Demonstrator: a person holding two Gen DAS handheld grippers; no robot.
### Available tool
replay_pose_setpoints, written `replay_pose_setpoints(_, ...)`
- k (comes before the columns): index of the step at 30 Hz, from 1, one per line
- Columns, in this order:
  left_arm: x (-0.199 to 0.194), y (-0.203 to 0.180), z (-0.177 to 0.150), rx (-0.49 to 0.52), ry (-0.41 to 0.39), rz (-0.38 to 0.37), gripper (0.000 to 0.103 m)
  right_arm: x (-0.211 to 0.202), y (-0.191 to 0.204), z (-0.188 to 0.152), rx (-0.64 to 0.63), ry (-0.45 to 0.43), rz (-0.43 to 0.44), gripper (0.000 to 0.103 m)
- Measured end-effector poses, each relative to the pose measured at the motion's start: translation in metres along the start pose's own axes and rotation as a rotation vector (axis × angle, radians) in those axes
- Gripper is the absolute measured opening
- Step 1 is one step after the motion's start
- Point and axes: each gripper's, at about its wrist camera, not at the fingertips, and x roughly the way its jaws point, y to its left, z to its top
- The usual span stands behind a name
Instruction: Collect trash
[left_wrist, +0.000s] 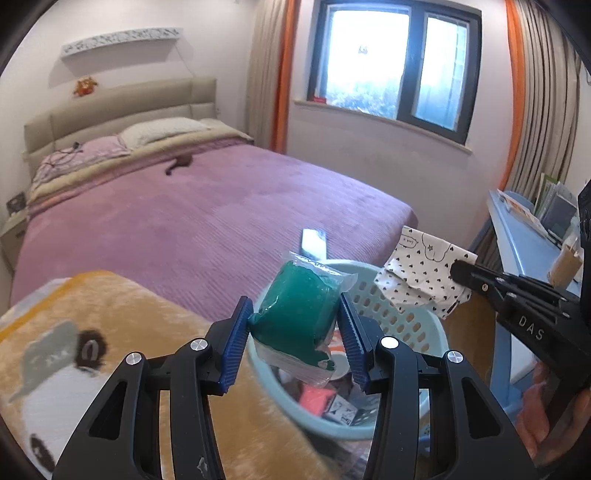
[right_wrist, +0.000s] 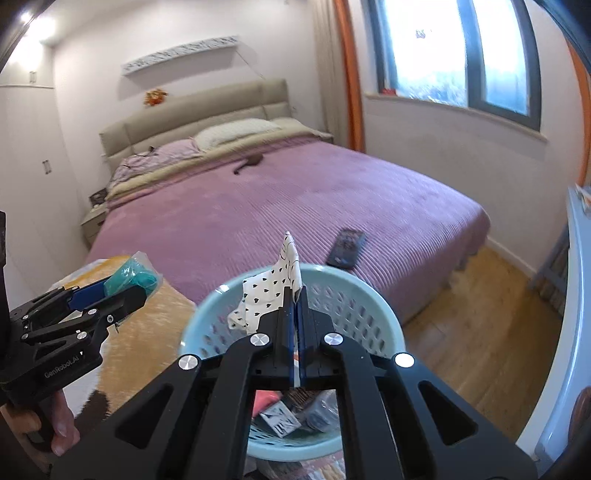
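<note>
My left gripper (left_wrist: 295, 310) is shut on a green packet in clear plastic (left_wrist: 299, 317) and holds it above the near rim of a pale blue perforated basket (left_wrist: 402, 317). It also shows at the left of the right wrist view (right_wrist: 129, 286). My right gripper (right_wrist: 294, 295) is shut on a white wrapper with black hearts (right_wrist: 269, 288) and holds it over the basket (right_wrist: 369, 314). The wrapper (left_wrist: 421, 273) hangs above the basket's far rim in the left wrist view. Several pieces of trash (right_wrist: 280, 417) lie in the basket's bottom.
A bed with a purple cover (right_wrist: 295, 199) fills the middle. A remote control (right_wrist: 347, 247) lies near its foot corner. A folded orange blanket (left_wrist: 110, 350) lies at the left. A blue desk (left_wrist: 524, 240) with books stands at the right. Wooden floor (right_wrist: 480, 332) lies right of the basket.
</note>
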Motion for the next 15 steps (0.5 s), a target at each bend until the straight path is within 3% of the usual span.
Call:
replay_pose_setpoints(6, 0.027, -0.01, -0.004, 0.003, 0.033, -0.024, 0.048, 0.018, -0.014, -0.013, 0.026, 0.053, -0.039, 0.0)
replay_pose_setpoints(8, 0.033, -0.009, -0.005, -0.006, 0.04, -0.022, 0.054, 0.023, -0.017, -0.015, 0.036, 0.069, -0.051, 0.002)
replay_pose_setpoints(10, 0.033, -0.008, -0.007, -0.012, 0.04, -0.006, 0.069, 0.029, -0.018, -0.017, 0.05, 0.096, -0.051, 0.008)
replay_pose_setpoints(11, 0.032, -0.007, -0.009, -0.013, 0.037, -0.003, 0.078, 0.033, -0.02, -0.019, 0.061, 0.115, -0.047, 0.022)
replay_pose_setpoints(12, 0.029, -0.004, -0.011, -0.015, 0.033, -0.01, 0.082, 0.033, -0.021, -0.02, 0.071, 0.118, -0.05, 0.044)
replay_pose_setpoints(13, 0.026, -0.002, -0.014, -0.021, 0.033, -0.019, 0.082, 0.033, -0.022, -0.022, 0.077, 0.11, -0.061, 0.055)
replay_pose_setpoints(15, 0.02, 0.002, -0.019, -0.032, 0.038, -0.034, 0.083, 0.029, -0.022, -0.025, 0.07, 0.096, -0.079, 0.061)
